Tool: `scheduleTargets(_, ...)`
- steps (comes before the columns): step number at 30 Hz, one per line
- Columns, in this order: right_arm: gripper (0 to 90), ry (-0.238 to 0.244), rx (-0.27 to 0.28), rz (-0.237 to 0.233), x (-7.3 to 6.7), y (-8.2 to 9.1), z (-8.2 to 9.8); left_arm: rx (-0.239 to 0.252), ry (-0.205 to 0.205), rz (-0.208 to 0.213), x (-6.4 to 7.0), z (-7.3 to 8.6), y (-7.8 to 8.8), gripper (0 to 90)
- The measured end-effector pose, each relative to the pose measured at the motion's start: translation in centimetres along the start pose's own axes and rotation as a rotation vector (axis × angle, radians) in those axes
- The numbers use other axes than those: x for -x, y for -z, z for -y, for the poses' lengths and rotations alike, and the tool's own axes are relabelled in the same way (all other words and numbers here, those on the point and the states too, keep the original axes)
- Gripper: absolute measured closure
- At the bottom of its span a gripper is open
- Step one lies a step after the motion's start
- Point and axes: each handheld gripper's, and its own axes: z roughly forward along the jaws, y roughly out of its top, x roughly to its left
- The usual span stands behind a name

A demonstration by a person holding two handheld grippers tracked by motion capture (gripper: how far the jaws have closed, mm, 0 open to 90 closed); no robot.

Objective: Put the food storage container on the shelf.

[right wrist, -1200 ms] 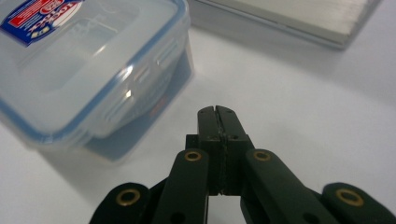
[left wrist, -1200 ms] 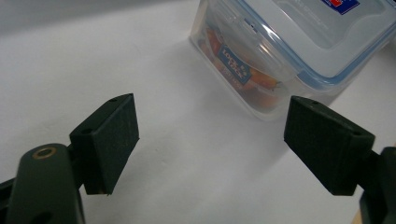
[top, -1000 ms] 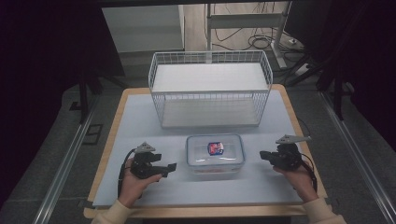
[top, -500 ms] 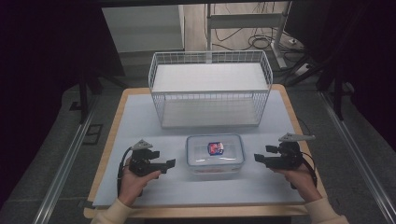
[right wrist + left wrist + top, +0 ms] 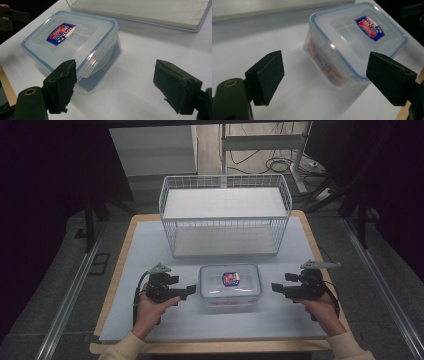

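Your left gripper (image 5: 192,290) and right gripper (image 5: 274,287), jaws just spread wide and empty, flank the lidded plastic container (image 5: 230,283) at lower centre of the high view, ungrasped, the wire basket (image 5: 224,217) behind it waiting.

Work table (image 5: 150,240) and dim surroundings

Wood-edged table with pale blue-white top, under brighter light than the dark room. Grey floor (image 5: 60,270) around it. Metal rails (image 5: 67,292) flank the table left and right. Beyond its far edge: a pale cabinet (image 5: 152,150), metal frame legs (image 5: 225,145), loose cables (image 5: 280,165) on wooden flooring.
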Motion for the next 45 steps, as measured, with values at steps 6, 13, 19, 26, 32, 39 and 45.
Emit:
scheduleTargets(6, 18.6, 0.0, -0.004, 0.007, 0.1, -0.3, 0.0, -0.017, 0.058, 0.059, 0.0, -1.0, -1.7, 13.7)
scheduleTargets(13, 18.3, 0.003, -0.011, 0.008, 0.0, -0.4, 0.0, -0.045, 0.088, 0.078, 0.4, -1.5, -3.6, 13.5)
scheduleTargets(19, 18.1, 0.001, -0.01, 0.007, 0.1, -0.4, 0.0, -0.073, 0.153, 0.13, 0.1, -1.4, -4.6, 13.2)
scheduleTargets(26, 17.8, 0.005, -0.011, 0.006, 0.1, -0.4, 0.1, -0.123, 0.193, 0.177, -0.4, -0.7, -5.5, 13.0)
scheduleTargets(32, 17.2, -0.003, -0.013, 0.001, 0.2, -0.6, 0.1, -0.149, 0.203, 0.2, -0.2, -0.5, -6.0, 15.1)
scheduleTargets(39, 16.7, -0.029, -0.015, -0.028, 0.1, -0.9, -0.1, -0.152, 0.221, 0.213, -0.2, -0.5, -6.0, 20.2)
scheduleTargets(45, 16.5, -0.053, -0.029, -0.06, -0.2, -1.7, -0.7, -0.151, 0.226, 0.216, -0.2, -0.4, -6.0, 21.4)
